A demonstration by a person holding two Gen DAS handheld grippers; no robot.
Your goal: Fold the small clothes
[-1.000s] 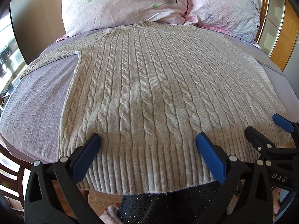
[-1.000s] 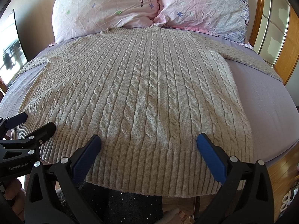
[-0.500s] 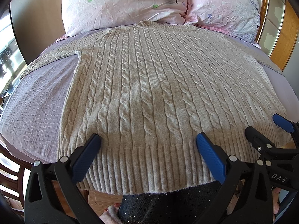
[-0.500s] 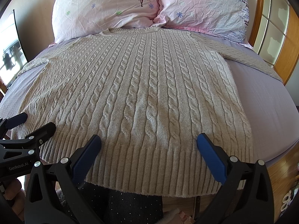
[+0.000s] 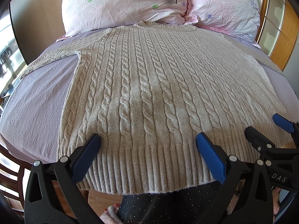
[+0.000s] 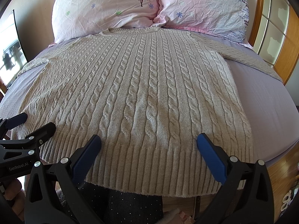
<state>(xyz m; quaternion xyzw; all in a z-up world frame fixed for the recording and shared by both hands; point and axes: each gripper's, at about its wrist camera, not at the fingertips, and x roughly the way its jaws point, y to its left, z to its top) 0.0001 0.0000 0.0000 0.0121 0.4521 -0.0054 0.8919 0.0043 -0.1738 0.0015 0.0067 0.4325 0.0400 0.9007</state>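
Observation:
A beige cable-knit sweater point(image 5: 149, 85) lies flat and face up on the lilac bed, collar at the pillows, ribbed hem hanging over the near edge; it also shows in the right wrist view point(image 6: 142, 93). Its sleeves stretch out to both sides. My left gripper point(image 5: 147, 141) is open and empty, hovering over the hem's left half. My right gripper point(image 6: 148, 141) is open and empty over the hem's right half. Each gripper shows at the edge of the other's view: the right one point(image 5: 265, 128) and the left one point(image 6: 35, 123).
Two pink floral pillows point(image 5: 127, 3) point(image 6: 203, 7) stand at the head of the bed. A wooden frame with glass panes point(image 6: 274, 28) is at the right. Lilac sheet point(image 5: 37, 100) lies bare beside the sweater. The person's dark speckled trousers point(image 5: 168, 205) are below the hem.

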